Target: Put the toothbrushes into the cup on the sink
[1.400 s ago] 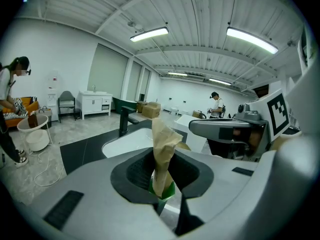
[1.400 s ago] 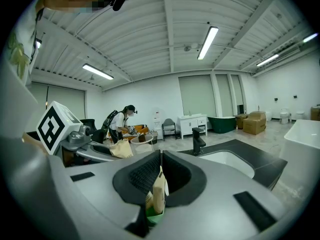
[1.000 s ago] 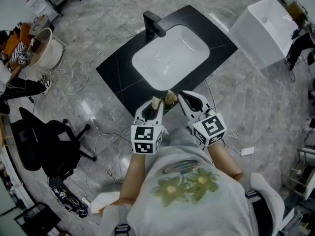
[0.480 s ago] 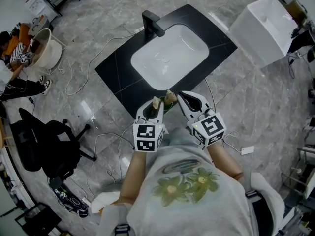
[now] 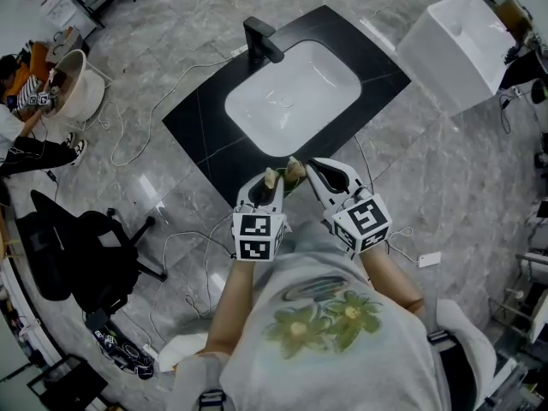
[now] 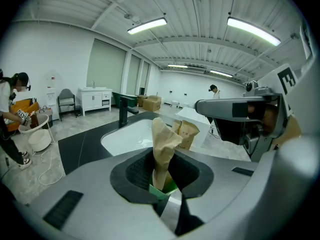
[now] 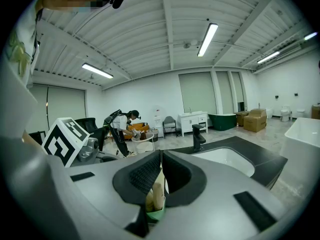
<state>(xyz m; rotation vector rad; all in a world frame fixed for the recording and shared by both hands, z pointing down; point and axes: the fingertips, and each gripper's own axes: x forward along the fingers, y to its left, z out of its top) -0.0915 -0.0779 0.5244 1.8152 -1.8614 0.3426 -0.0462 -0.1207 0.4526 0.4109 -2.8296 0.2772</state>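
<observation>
Beside sink, left gripper holds toothbrush, seemingly inside cup.

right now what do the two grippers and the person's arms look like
Both the left gripper and right gripper have light grey shells with black ribbed pads. Each carries a white cube with black square markers. The person wears a pale short-sleeved shirt with a green flower print.
</observation>
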